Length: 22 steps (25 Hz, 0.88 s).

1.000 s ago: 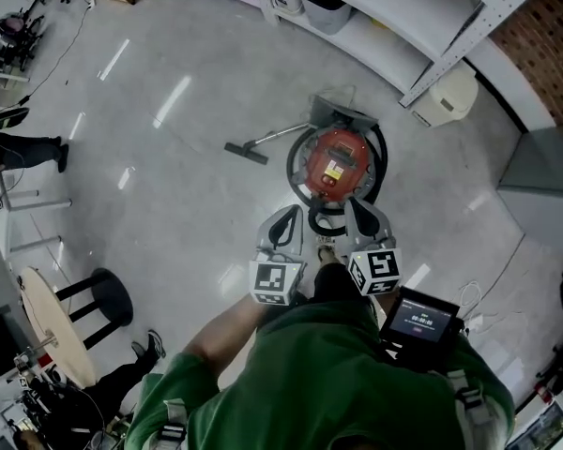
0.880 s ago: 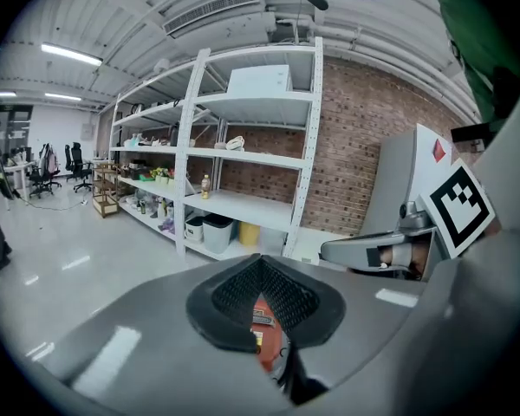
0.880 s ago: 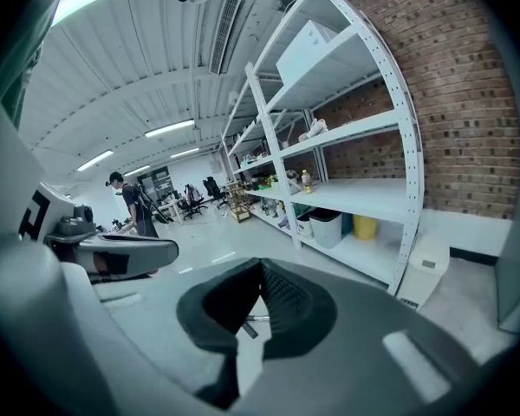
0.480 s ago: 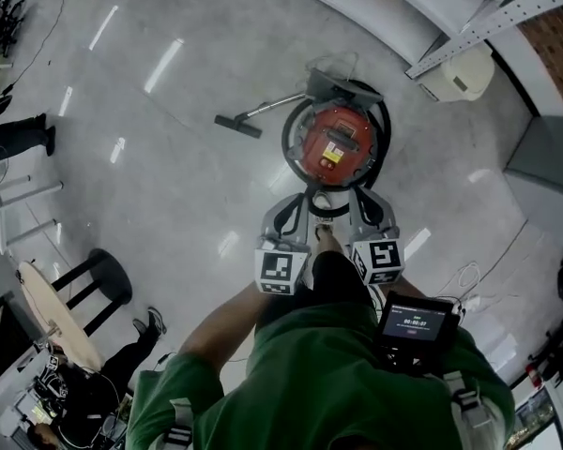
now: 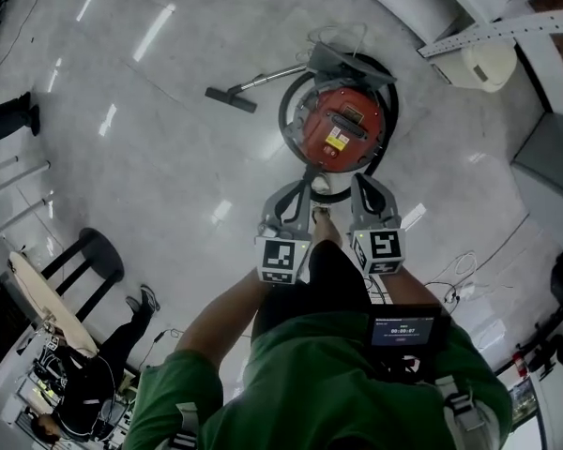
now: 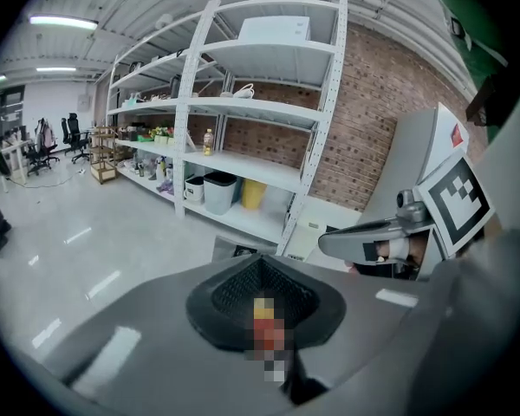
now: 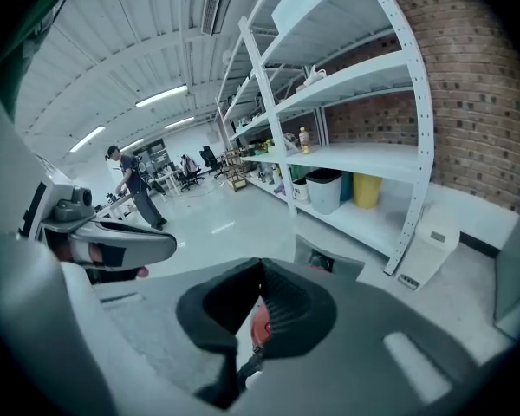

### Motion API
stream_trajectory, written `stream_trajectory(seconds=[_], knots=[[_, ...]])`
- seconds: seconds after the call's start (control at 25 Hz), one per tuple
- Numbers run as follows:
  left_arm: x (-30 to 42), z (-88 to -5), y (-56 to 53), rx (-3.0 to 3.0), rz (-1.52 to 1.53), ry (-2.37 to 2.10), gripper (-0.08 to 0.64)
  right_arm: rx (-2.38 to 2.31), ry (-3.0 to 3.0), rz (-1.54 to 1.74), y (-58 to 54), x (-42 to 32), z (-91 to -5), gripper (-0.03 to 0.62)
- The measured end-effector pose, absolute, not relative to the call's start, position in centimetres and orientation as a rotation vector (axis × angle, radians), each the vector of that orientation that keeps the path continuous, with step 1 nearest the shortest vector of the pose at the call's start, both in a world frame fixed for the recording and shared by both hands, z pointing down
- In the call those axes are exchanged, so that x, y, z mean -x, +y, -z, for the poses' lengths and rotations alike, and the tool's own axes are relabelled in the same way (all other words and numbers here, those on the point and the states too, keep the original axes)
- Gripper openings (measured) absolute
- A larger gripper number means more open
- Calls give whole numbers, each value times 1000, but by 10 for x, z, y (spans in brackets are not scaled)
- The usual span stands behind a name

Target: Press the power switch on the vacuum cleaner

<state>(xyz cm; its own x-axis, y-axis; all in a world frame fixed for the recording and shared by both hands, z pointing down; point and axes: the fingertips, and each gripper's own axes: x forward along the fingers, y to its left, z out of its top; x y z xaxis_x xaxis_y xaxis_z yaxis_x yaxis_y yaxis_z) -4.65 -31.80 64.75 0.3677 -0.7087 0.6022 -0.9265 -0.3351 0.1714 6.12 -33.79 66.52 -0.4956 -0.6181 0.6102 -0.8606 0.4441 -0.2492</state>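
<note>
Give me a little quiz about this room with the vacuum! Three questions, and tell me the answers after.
1. True or false: the vacuum cleaner is blue.
2. What stands near the left edge of the head view? A) a black stool B) a ladder C) a bicycle
3. Fill in: in the head view, the floor nozzle lies to the vacuum cleaner's ____.

Key: 1 false (it is red); 2 A; 3 left.

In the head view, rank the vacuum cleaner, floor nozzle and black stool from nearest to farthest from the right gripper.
1. The vacuum cleaner, just ahead of the right gripper.
2. The floor nozzle, ahead and left.
3. The black stool, far left.
</note>
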Motion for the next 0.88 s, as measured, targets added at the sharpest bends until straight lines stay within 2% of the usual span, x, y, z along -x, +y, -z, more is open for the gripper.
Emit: stream_trajectory(seconds=[0.88], knots=[[60, -779, -320, -2009, -651, -1372, 8, -1011, -2205, -723, -336, -48, -816, 2]])
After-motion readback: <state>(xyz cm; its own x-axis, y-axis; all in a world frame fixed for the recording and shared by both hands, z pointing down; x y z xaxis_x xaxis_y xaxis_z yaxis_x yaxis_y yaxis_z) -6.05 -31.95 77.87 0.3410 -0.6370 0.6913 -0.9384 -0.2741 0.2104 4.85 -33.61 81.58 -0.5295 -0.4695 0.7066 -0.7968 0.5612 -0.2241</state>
